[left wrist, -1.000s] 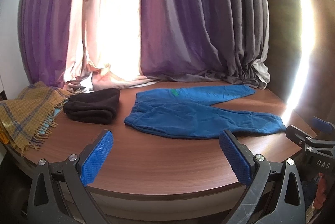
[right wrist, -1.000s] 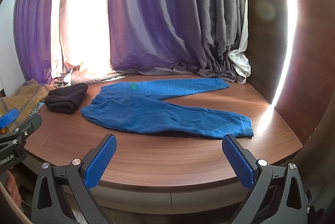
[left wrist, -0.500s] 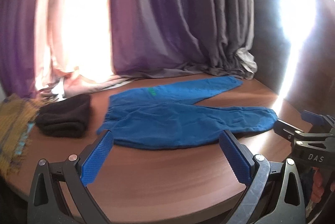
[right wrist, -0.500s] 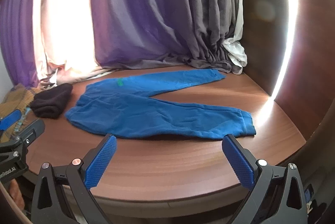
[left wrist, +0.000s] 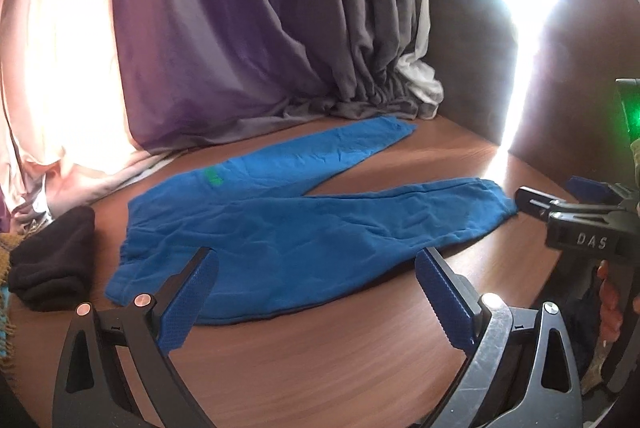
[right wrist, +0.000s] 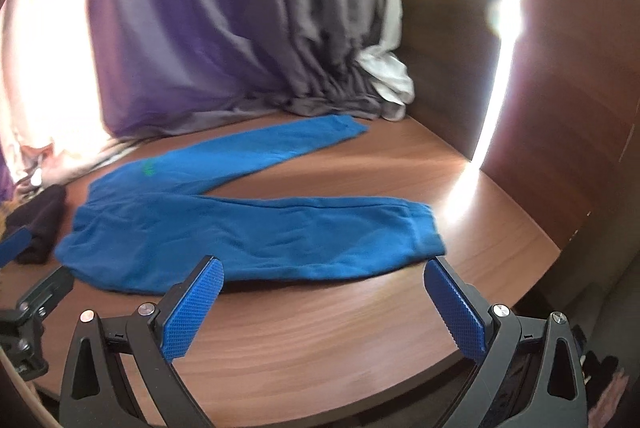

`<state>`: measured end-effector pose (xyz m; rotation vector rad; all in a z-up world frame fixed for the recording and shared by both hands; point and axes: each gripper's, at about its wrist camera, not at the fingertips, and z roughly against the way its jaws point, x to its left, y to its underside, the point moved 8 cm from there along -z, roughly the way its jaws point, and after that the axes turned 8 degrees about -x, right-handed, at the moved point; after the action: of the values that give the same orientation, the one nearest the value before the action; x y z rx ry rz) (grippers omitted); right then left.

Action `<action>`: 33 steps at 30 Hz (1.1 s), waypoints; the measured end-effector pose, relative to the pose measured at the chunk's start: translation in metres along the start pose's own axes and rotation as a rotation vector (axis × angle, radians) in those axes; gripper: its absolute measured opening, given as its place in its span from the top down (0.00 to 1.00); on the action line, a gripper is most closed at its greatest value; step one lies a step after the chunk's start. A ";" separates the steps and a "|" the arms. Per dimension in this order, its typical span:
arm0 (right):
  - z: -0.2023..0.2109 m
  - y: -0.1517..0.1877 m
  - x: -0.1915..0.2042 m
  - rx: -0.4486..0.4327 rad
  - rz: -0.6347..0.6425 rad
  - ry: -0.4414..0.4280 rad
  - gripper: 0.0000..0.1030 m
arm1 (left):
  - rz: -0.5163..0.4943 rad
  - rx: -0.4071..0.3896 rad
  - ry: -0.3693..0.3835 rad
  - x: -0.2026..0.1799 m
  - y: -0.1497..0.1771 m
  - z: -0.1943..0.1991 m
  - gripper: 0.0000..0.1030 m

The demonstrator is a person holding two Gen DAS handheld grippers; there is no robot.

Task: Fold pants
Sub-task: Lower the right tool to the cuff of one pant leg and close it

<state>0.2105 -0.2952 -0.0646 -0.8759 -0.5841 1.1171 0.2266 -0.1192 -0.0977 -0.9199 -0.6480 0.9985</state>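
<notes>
Both tongs have advanced toward the blue pants point(left wrist: 304, 228) since the earlier frames, which now fill more of each view. Left tongs point(left wrist: 316, 292) spread wide, holding nothing, above the waist end. Right tongs point(right wrist: 320, 302) likewise released, near the cuff of the near leg. Pants lie flat and unfolded on the wooden desk point(left wrist: 340, 360), legs splayed, a green label point(left wrist: 212, 175) unreadable. Lettering "DAS" shows on the right tool body. Dark folded garment point(left wrist: 52, 260) lies beside the waistband.
</notes>
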 end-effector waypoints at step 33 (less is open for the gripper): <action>-0.156 0.048 -0.122 0.222 -0.071 -0.031 0.32 | -0.214 0.274 -0.047 -0.099 0.070 -0.148 0.50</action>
<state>0.2649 -0.4483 -0.1879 -0.6432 -0.5017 1.1090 0.2764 -0.2434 -0.2345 -0.5749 -0.6170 0.8923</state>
